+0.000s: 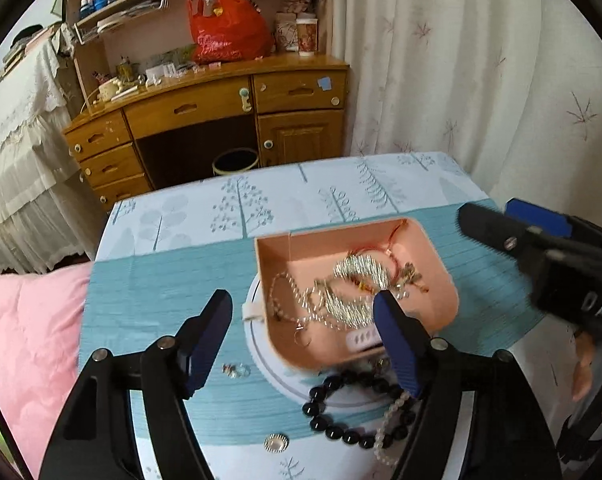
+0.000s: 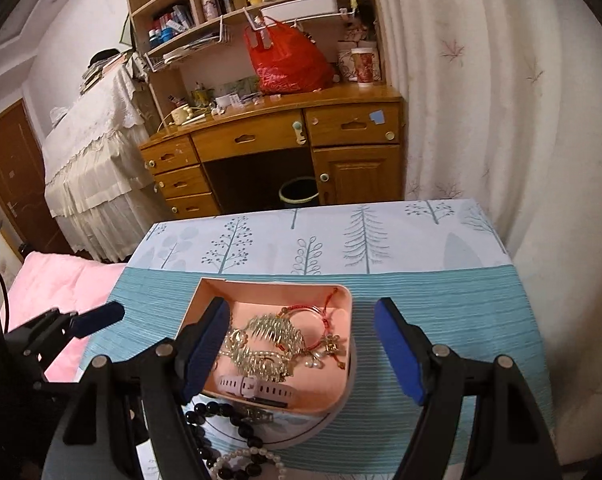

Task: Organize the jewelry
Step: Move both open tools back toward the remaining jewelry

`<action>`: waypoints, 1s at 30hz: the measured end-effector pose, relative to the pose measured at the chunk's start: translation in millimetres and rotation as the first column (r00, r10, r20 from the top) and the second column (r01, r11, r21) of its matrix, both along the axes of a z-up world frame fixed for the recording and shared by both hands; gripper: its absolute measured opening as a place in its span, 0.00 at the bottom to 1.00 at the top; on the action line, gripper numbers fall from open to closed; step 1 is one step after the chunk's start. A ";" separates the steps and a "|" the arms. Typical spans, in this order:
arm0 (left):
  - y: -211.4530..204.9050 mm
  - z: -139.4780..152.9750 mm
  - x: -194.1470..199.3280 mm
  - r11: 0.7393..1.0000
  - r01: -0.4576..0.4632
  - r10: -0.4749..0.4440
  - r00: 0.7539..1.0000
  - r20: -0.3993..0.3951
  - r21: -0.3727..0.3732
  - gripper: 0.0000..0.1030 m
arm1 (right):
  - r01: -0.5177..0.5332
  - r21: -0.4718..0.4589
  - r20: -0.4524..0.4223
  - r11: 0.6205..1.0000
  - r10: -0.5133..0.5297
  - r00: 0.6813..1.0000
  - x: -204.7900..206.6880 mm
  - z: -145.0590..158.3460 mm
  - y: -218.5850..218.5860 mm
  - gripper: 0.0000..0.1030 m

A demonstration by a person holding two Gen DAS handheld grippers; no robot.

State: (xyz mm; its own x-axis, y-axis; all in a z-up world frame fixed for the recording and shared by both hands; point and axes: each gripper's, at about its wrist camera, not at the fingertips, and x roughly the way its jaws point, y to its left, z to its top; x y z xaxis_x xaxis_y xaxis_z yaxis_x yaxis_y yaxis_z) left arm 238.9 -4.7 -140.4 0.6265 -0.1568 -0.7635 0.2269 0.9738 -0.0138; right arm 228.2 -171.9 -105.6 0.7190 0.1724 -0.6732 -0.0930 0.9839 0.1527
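On the counter (image 2: 441, 292), covered by a teal cloth printed with trees, a pink tray (image 2: 343, 384) rests on a round white base (image 1: 261, 354). Inside the tray lie silver-gold hair combs (image 2: 275, 338), a red cord bracelet (image 2: 329, 312), a beaded chain (image 1: 285, 284) and a pale watch strap (image 2: 261, 390). Just beside the tray, toward the cameras, a black bead bracelet (image 1: 341, 432) overlaps a pale pearl bracelet (image 1: 389, 420). On the cloth to the left of the base sit a small clear ring (image 1: 237, 370) and a round silver brooch (image 1: 276, 443).

Left gripper (image 1: 305, 340): jaws released and spread, nothing between the pads; its right finger (image 1: 397, 344) stands over the near edge of the tray. Right gripper (image 2: 301, 350): jaws likewise released, hovering with its left finger (image 2: 205, 348) over the tray's left wall, grasping nothing. Beyond the counter stand a wooden desk (image 2: 261, 136) and a red bag (image 2: 285, 56).
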 end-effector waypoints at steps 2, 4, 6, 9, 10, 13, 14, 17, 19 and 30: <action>5.9 -3.2 -3.5 1.000 -0.007 0.007 1.000 -0.020 0.005 0.69 | 0.012 -0.003 -0.001 1.000 -0.012 1.000 -6.3 -0.5 -0.4 0.73; 13.3 -6.0 -8.9 1.000 -0.013 0.013 0.999 -0.034 0.011 0.69 | 0.019 -0.006 -0.008 1.000 -0.019 1.000 -13.7 -2.8 1.1 0.73; 20.2 -8.3 -15.3 1.000 -0.020 0.020 0.999 -0.047 0.010 0.69 | 0.020 -0.002 -0.022 1.000 -0.020 1.000 -21.9 -6.0 3.7 0.73; 32.6 -14.2 -23.6 0.999 -0.037 0.038 0.996 -0.075 0.010 0.69 | 0.029 0.000 -0.039 1.000 -0.029 0.999 -35.2 -10.9 6.7 0.73; 36.5 -16.5 -26.8 0.999 -0.043 0.043 0.995 -0.087 0.009 0.69 | 0.034 0.000 -0.049 0.999 -0.034 0.998 -39.2 -13.6 7.7 0.73; 47.4 -25.5 -38.8 0.998 -0.055 0.055 0.991 -0.126 -0.001 0.69 | 0.036 -0.005 -0.094 0.999 -0.037 0.995 -51.0 -25.3 10.9 0.73; 50.6 -29.2 -43.3 0.998 -0.056 0.054 0.989 -0.140 -0.006 0.69 | 0.036 -0.011 -0.105 0.999 -0.037 0.994 -54.7 -29.2 11.4 0.73; 57.4 -39.6 -55.0 0.999 -0.039 0.037 0.985 -0.171 -0.010 0.69 | 0.033 -0.029 -0.138 0.999 -0.036 0.990 -65.8 -39.0 15.0 0.72; 59.7 -46.7 -64.0 1.000 -0.024 0.023 0.983 -0.182 0.002 0.69 | 0.029 -0.041 -0.167 0.999 -0.036 0.985 -73.9 -45.8 17.7 0.63; 60.0 -77.2 -84.4 1.000 -0.015 0.009 0.976 -0.216 -0.025 0.69 | -0.020 -0.074 -0.361 0.997 -0.008 0.932 -105.4 -93.7 33.4 0.44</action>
State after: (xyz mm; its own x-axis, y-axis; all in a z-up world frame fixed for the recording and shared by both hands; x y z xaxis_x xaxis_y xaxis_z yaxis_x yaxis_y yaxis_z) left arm 154.6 55.2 -217.6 0.4491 -0.1719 -0.8768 0.2043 0.9751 -0.0866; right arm 122.8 -138.5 -199.3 0.4243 0.1147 -0.8982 -0.0512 0.9934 0.1027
